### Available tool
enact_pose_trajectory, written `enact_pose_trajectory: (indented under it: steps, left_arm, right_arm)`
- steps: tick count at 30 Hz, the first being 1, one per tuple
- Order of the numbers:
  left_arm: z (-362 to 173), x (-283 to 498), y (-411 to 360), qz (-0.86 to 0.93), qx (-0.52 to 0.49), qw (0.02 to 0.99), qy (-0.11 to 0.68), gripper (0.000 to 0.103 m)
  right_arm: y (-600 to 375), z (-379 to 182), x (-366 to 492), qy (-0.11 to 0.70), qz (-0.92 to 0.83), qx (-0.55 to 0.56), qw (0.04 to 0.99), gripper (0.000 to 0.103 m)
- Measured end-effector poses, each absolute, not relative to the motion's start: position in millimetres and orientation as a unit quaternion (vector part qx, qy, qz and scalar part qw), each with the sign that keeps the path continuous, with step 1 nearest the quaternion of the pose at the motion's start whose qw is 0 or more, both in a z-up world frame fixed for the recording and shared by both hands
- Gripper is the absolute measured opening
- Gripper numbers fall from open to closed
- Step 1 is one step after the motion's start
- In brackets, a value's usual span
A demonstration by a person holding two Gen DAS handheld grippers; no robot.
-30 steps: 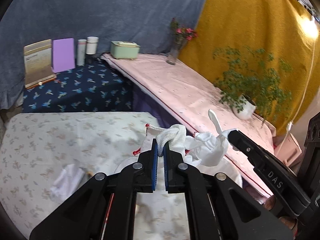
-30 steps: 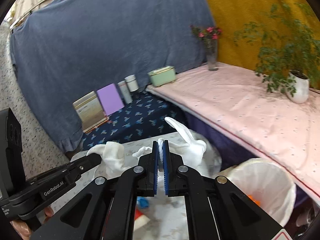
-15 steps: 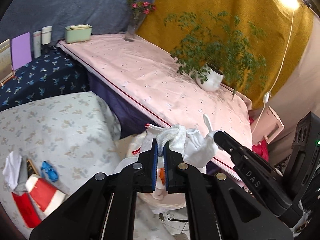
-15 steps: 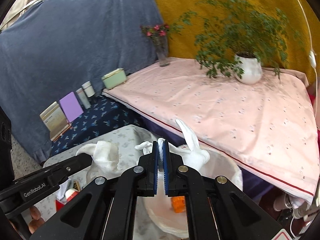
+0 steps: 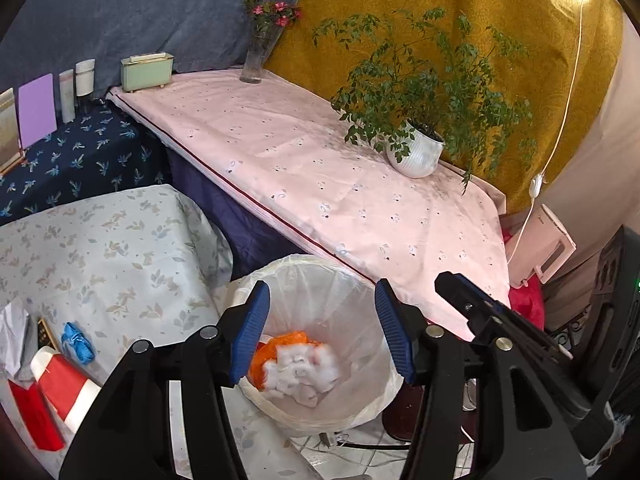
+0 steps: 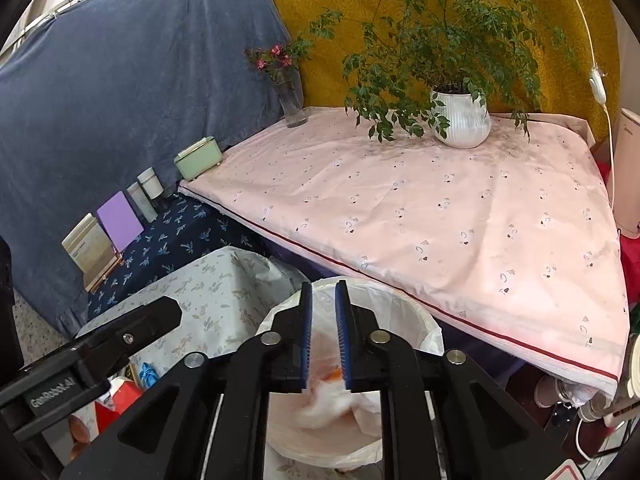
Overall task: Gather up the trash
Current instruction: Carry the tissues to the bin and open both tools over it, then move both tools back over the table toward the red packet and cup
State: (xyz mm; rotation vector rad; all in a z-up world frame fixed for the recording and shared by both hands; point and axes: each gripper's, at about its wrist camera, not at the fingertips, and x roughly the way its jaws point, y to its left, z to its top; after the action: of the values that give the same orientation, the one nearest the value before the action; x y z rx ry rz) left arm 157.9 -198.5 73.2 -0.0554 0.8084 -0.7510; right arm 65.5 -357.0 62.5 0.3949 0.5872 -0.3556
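A waste bin lined with a white bag (image 5: 320,268) stands on the floor between the two tables. In it lie a bundle of white cloth (image 5: 300,372) and something orange (image 5: 276,354). My left gripper (image 5: 320,320) hangs right above the bin, its jaws opening wide, nothing between them. My right gripper (image 6: 323,320) is over the same bin (image 6: 404,304), its jaws opening by a narrow gap, nothing between them. Below it the white cloth (image 6: 324,404) shows blurred inside the bag. A red and white carton (image 5: 60,384), a blue crumpled scrap (image 5: 76,346) and white tissue (image 5: 12,328) lie on the floral table.
A pink-covered table (image 5: 320,168) behind the bin carries a potted plant (image 5: 416,156), a flower vase (image 5: 254,60) and a green box (image 5: 146,70). Books and bottles stand on the navy cloth (image 5: 80,156). A white appliance (image 5: 540,248) and a hanging cable are at the right.
Both grippers swung from over the floral table to above the bin. They were shut on the white cloth; now their jaws are apart and the cloth lies in the bin.
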Motion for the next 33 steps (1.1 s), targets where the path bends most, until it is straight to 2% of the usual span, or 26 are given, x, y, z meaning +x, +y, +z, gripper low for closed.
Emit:
enact_pose_trajectory:
  steps: [3,15,21,25,30,33]
  left_arm:
    - [75.7,158.4,-192.7,-0.348,-0.025,0.857,0.379,0.055]
    - [81.5,162.5,-147.7,-0.297,-0.024,0.881,0.367,0.056]
    - [76.3,165.3,-111.1,-0.256,-0.017,0.896,0.364,0.059]
    - [70.6,169.2,-80.1,-0.224,-0.023,0.904,0.365,0.07]
    - [59.9,175.4,-35.1,-0.184,-0.038,0.908,0.375,0.072]
    - [50.1,177.4,-8.4,-0.156,-0.047,0.911,0.38,0.083]
  right_arm:
    - [-351.5,69.2,63.6,0.278,-0.17,0.186,0.927,0.03]
    - [-314.1,86.2,66.5,0.265,-0.143,0.166,0.939,0.043]
    - [-285.9,81.0,74.8,0.274,-0.121,0.157,0.941,0.046]
    - [-270.4,76.4,79.9,0.279,-0.11,0.154,0.941,0.05]
    - [-241.8,67.5,89.4,0.292,-0.088,0.147,0.941,0.052]
    - [-222.4,59.8,95.7,0.3,-0.075,0.142,0.94,0.055]
